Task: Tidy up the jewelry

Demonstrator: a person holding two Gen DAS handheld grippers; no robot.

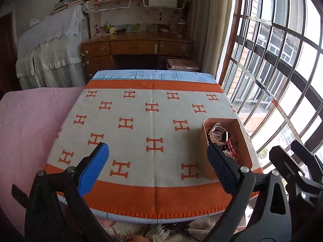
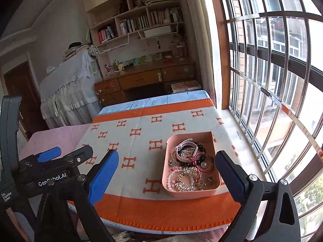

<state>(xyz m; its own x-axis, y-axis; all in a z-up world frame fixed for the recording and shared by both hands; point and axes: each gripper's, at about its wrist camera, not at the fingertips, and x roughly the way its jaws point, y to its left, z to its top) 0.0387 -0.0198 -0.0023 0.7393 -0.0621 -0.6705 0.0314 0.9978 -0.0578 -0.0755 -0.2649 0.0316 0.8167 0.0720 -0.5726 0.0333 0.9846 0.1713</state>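
A pink tray (image 2: 167,169) sits on the right part of an orange and cream H-patterned blanket (image 2: 129,141). It holds a white watch (image 2: 184,147), a pearl string (image 2: 171,178), dark bead bracelets, a red cord bracelet (image 2: 201,161) and a gold comb (image 2: 187,179). My right gripper (image 2: 167,155) hangs open above the tray's near side, with nothing between its blue pads. My left gripper (image 1: 157,147) is open over the bare blanket, left of the tray (image 1: 206,161), and also holds nothing. The left gripper (image 2: 66,152) also appears at the left edge of the right wrist view.
A barred window (image 2: 272,100) and its sill run close along the right of the blanket. A pink sheet (image 1: 30,125) lies to the left. Beyond the far edge stand a wooden desk (image 1: 137,46), bookshelves and a cloth-covered cabinet (image 1: 50,50).
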